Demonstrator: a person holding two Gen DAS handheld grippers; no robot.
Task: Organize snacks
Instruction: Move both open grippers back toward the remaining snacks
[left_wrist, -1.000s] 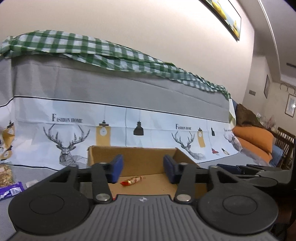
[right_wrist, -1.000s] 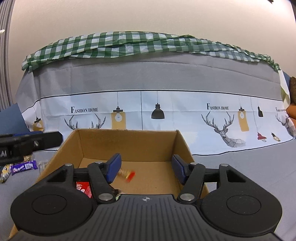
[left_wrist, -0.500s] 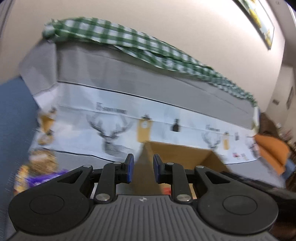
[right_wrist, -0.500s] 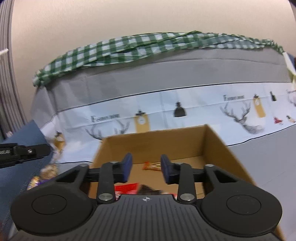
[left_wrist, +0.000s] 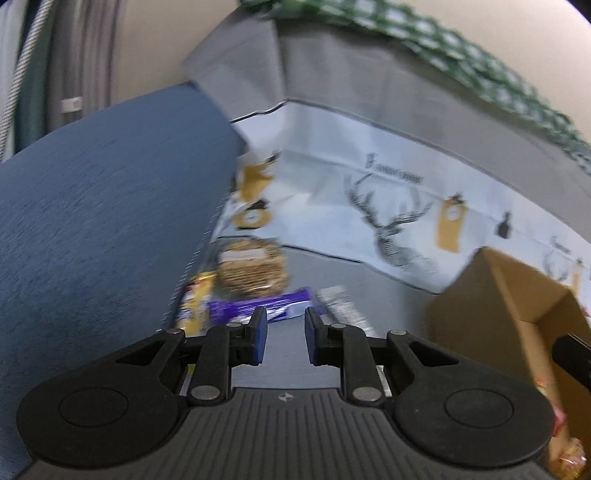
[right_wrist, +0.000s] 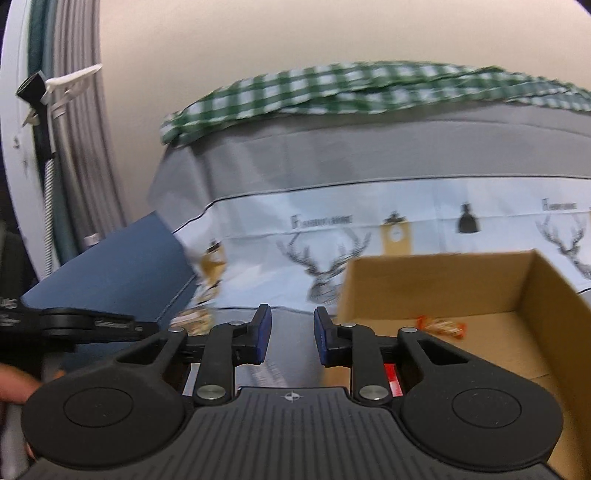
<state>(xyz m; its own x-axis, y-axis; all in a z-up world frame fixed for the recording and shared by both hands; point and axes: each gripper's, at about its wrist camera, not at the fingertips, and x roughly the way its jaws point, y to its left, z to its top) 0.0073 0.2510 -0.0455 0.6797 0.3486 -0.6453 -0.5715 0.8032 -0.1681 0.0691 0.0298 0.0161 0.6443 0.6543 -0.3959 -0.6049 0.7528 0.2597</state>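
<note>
Purple snack bar (left_wrist: 258, 308) lies just beyond the narrowly parted, empty left claw (left_wrist: 282, 334).

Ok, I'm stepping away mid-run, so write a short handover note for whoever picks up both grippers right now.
Left gripper: nearly closed, nothing between its pads, aimed at the snack pile.
Right gripper: jaws closing, nothing between them, beside the cardboard box.
Done: an orange-wrapped candy and a red packet lie in the box.
Left: purple chocolate bar, round cracker pack, yellow packet and silver wrapper lie on the grey cover, beside the blue cushion.
</note>
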